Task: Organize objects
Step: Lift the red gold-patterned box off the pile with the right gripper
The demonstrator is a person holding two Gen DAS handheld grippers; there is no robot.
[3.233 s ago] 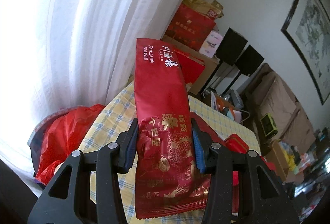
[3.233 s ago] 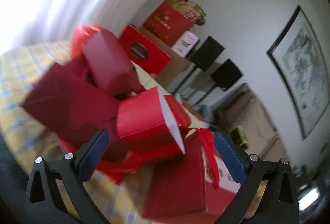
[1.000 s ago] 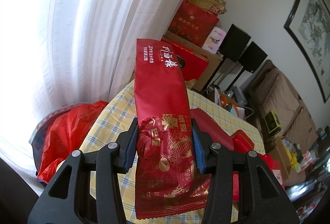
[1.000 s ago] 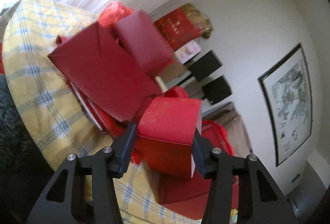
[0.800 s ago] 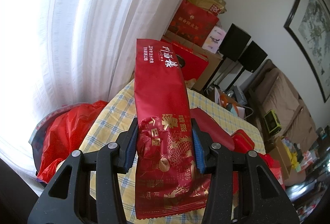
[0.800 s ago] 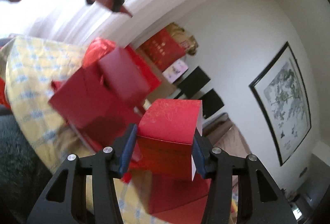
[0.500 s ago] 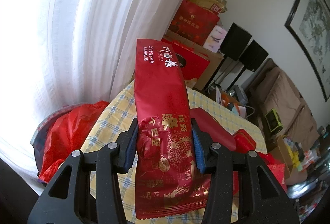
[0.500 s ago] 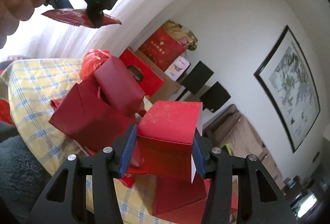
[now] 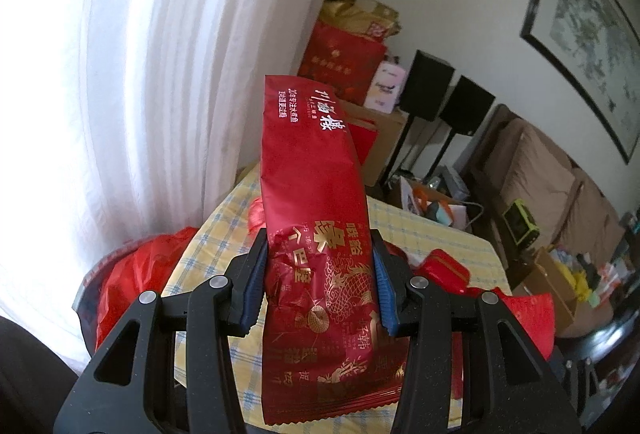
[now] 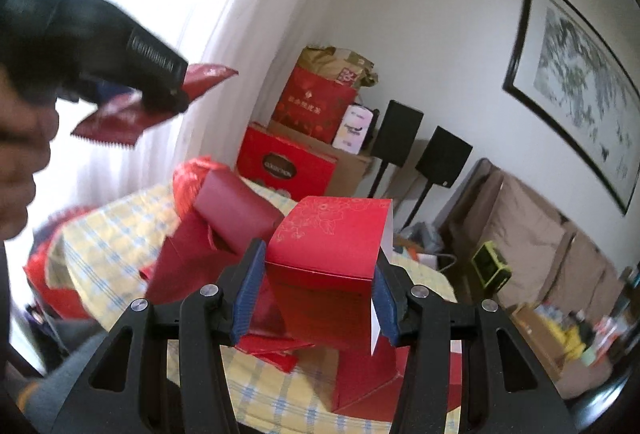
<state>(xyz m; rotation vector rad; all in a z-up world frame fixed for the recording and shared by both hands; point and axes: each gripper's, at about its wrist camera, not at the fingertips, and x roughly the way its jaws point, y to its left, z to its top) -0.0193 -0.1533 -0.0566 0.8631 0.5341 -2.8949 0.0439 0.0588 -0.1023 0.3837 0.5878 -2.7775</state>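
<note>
Left hand-held gripper (image 9: 318, 282): blue pads clamped on a long red foil packet (image 9: 316, 218) with gold dragon print and white characters; packet stands upright between the jaws, held above the table (image 9: 440, 230).

Right hand-held gripper (image 10: 318, 288): pads pressed on both sides of a red carton (image 10: 326, 254) with fine gold floral lines and a white flap edge; carton lifted clear of the table.

Table: yellow checked cloth, carrying dark red gift boxes (image 10: 224, 218) in a loose pile and a small red tin (image 9: 444, 268).

Red plastic bag (image 9: 136, 274): beside the table, against the white curtain (image 9: 140, 74).

Stacked red cartons (image 10: 312, 106): in the far corner, near two black speakers (image 10: 420, 146).
</note>
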